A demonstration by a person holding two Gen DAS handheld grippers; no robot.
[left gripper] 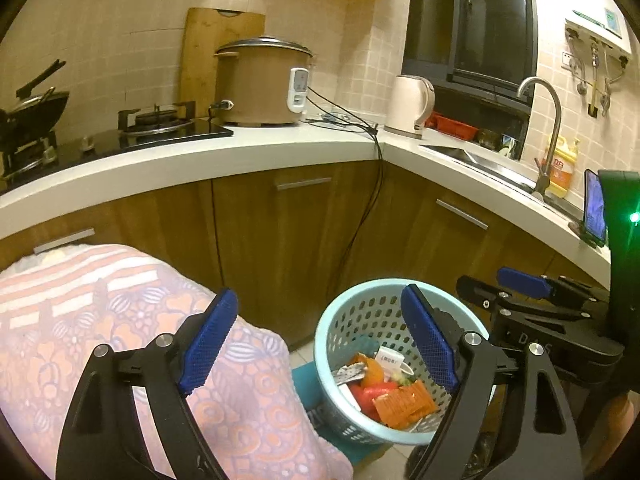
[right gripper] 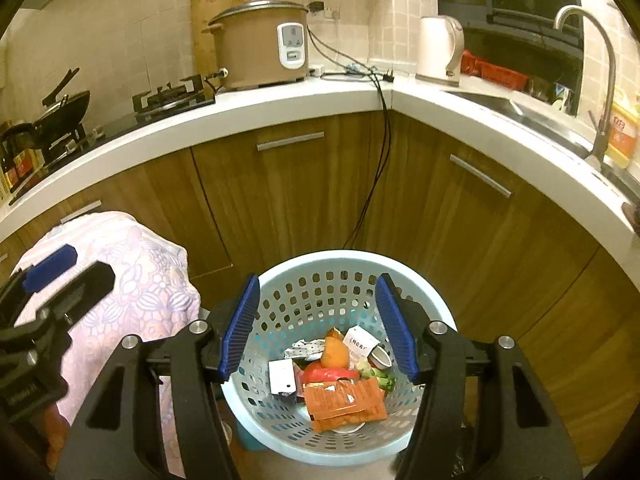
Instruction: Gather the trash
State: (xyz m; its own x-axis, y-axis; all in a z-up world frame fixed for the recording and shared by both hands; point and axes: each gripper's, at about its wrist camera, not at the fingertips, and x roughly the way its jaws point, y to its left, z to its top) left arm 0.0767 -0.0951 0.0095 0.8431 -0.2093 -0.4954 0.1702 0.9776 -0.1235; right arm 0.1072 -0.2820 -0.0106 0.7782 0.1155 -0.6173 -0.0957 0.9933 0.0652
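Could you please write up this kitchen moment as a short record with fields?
setting: corner kitchen with white countertop and wooden cabinets
bin: pale blue perforated plastic basket on the floor
bin contents: orange torn wrapper, white paper scraps, red and orange peelings
left tool: open, nothing between its blue pads
right tool: open, empty, above the basket
beside basket: pink patterned cloth over a bulky object
on counter: brown rice cooker, white electric kettle
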